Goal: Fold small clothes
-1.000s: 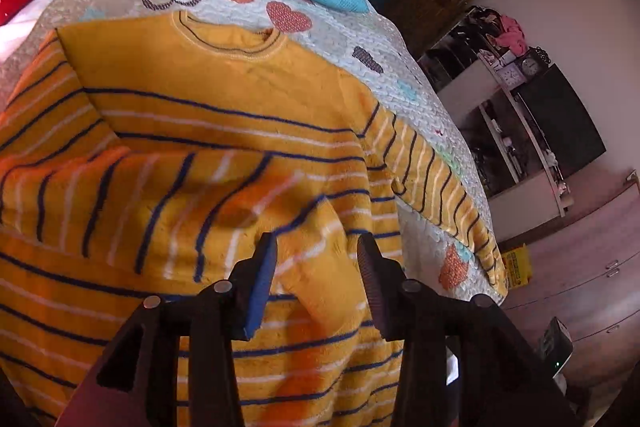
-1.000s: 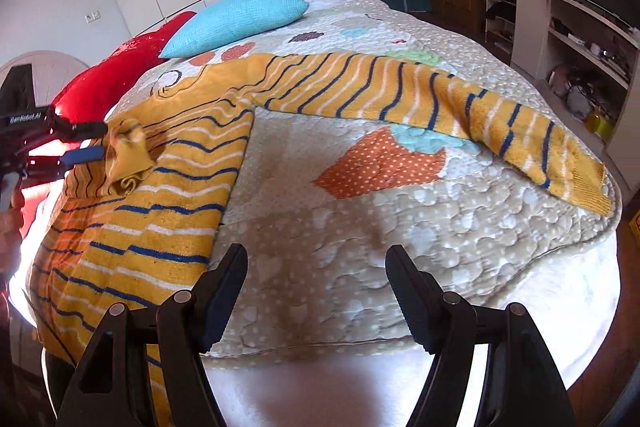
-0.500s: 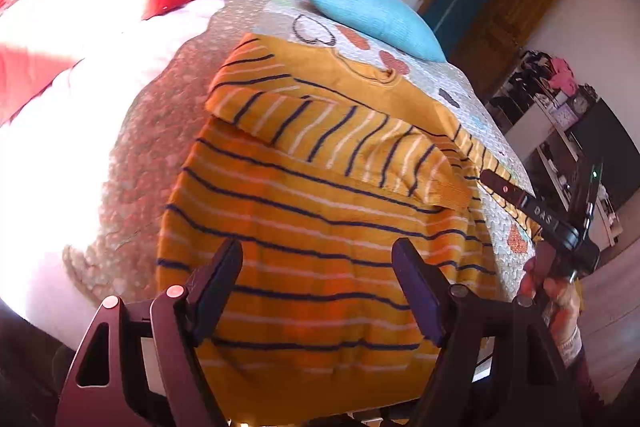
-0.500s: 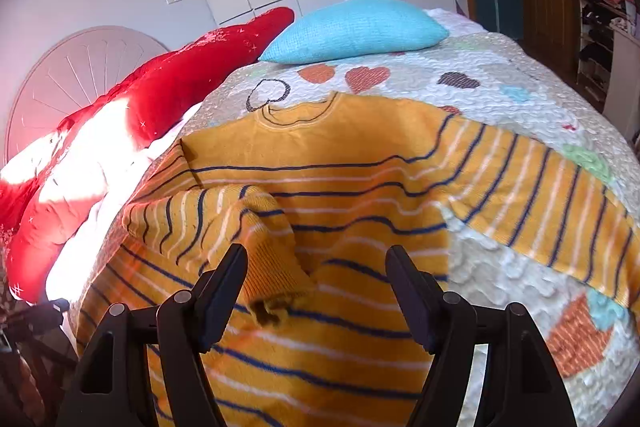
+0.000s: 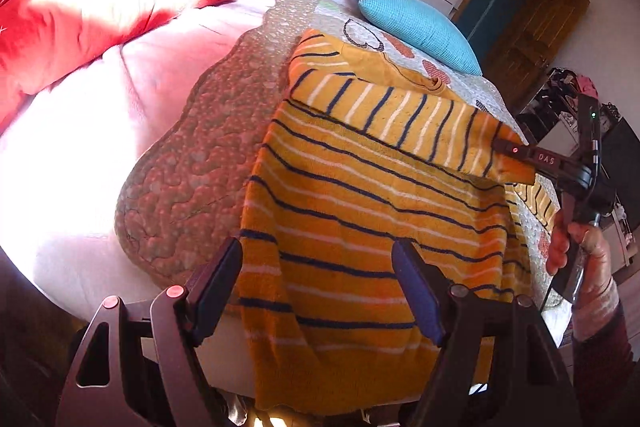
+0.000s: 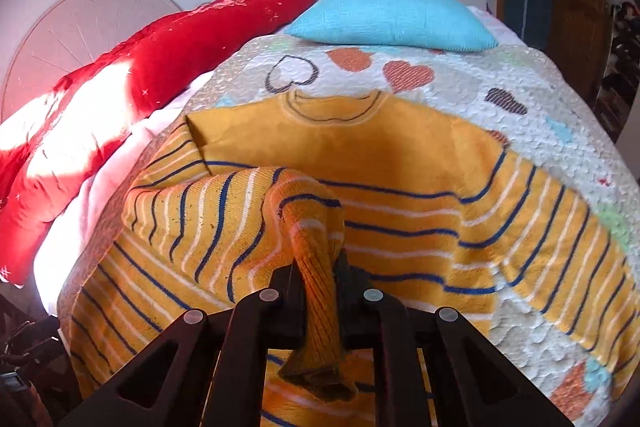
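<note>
A yellow sweater with blue and white stripes (image 5: 360,211) lies face up on the bed, its hem hanging over the near edge. It also shows in the right wrist view (image 6: 400,163). My right gripper (image 6: 320,279) is shut on the cuff of the left sleeve (image 6: 316,259), which is drawn across the sweater's chest. In the left wrist view the right gripper (image 5: 516,151) holds that cuff at the sweater's right side. My left gripper (image 5: 316,291) is open and empty, above the hem. The other sleeve (image 6: 560,227) lies spread out to the right.
A patterned heart quilt (image 6: 520,83) covers the bed. A blue cushion (image 6: 392,19) and a red cushion (image 6: 180,43) lie at the head. White sheet (image 5: 80,131) shows at the left. Shelves (image 5: 560,99) and a wooden door (image 5: 532,27) stand beyond the bed.
My right gripper has shut on the left sleeve's cuff and pulled it across the chest. My left gripper let go of the sleeve, opened and drew back to the hem.
</note>
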